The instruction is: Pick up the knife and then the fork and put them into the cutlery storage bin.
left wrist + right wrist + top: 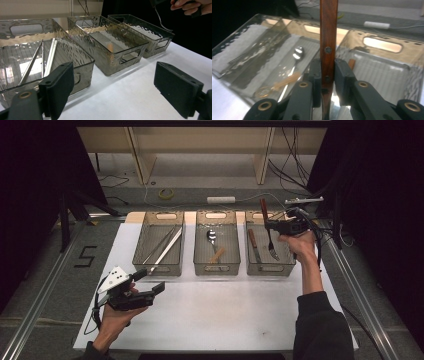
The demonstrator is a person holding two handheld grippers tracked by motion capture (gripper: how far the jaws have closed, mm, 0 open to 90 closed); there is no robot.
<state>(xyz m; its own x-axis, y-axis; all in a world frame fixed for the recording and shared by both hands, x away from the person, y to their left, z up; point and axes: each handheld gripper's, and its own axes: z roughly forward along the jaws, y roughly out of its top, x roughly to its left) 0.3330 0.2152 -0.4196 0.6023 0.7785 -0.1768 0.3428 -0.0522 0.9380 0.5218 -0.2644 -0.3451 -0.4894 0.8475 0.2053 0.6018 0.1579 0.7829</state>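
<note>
Fingers [342, 75] clamp a wooden-handled fork [270, 237] over the right bin [287, 268], knife [253, 246] inside

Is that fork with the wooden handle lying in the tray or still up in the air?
Up in the air. The right gripper clamps the fork by its wooden handle, tines hanging down over the right-hand tray.
</note>
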